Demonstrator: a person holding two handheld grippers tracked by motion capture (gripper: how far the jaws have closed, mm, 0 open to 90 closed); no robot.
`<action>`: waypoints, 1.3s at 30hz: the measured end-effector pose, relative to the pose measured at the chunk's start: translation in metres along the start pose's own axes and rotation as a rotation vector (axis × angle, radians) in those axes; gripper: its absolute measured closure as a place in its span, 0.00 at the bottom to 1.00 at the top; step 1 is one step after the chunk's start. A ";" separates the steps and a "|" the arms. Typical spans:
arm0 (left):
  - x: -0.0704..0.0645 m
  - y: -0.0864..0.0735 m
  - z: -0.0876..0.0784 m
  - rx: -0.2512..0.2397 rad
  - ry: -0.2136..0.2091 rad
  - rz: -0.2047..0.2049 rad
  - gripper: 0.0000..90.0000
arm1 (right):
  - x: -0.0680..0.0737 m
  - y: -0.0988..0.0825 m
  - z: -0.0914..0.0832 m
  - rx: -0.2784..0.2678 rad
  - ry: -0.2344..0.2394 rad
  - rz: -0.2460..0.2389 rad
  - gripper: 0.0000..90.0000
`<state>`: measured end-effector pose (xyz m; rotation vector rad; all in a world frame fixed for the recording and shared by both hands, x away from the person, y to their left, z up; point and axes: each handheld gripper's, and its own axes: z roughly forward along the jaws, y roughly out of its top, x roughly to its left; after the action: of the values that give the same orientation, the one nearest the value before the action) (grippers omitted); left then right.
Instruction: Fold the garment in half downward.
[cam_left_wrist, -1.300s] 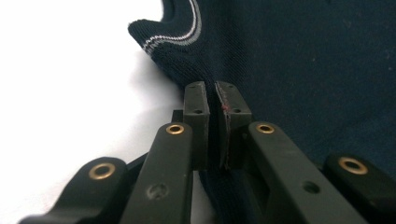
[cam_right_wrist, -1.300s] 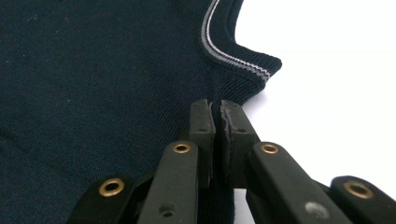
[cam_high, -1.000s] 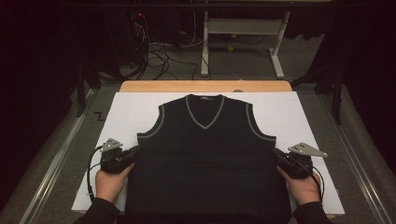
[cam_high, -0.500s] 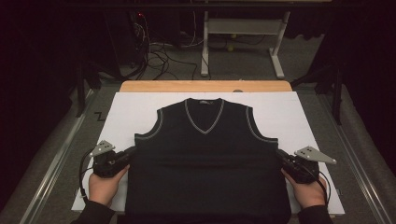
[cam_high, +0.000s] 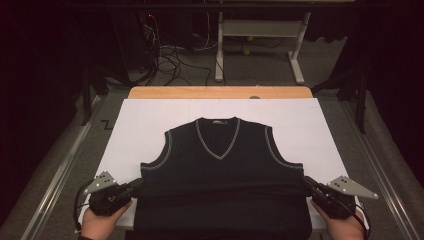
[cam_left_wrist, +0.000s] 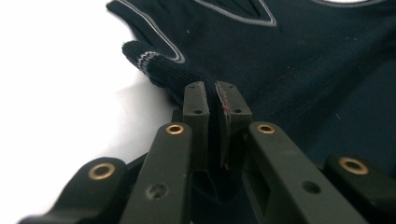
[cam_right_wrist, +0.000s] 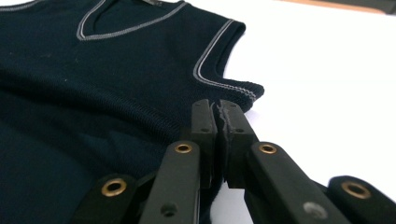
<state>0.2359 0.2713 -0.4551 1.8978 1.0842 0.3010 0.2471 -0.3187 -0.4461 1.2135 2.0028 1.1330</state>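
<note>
A dark navy sleeveless vest (cam_high: 222, 170) with grey-trimmed V-neck and armholes lies flat on a white sheet (cam_high: 150, 120), neck pointing away from me. Its lower part runs past the sheet's near edge. My left gripper (cam_high: 137, 186) is shut on the vest's left side edge, just below the armhole; in the left gripper view the jaws (cam_left_wrist: 215, 93) pinch the knit (cam_left_wrist: 289, 56). My right gripper (cam_high: 307, 184) is shut on the right side edge in the same way, its jaws (cam_right_wrist: 217, 109) clamping the fabric (cam_right_wrist: 93, 70) below the armhole corner.
The sheet covers a wooden tabletop whose far edge (cam_high: 220, 92) shows bare. Beyond the table stand a metal desk frame (cam_high: 260, 30) and loose cables (cam_high: 170, 55) on the floor. A metal rail (cam_high: 60, 175) runs along the left side.
Both hands have drawn back toward the near edge, each spreading slightly outward, and the vest has slid with them down the sheet. Both grips have held.
</note>
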 end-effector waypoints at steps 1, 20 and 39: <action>-0.002 -0.003 -0.001 0.014 -0.001 0.011 0.88 | 0.001 -0.003 -0.003 0.007 0.001 -0.005 0.96; 0.002 -0.026 -0.016 0.052 0.004 0.017 0.73 | 0.013 -0.032 -0.036 0.041 0.051 -0.009 0.79; 0.009 0.042 0.031 -0.103 0.050 0.028 0.15 | -0.007 0.021 0.021 -0.037 0.016 0.028 0.24</action>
<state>0.2828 0.2510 -0.4411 1.8229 1.0558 0.4141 0.2755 -0.3118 -0.4385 1.2210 1.9733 1.1913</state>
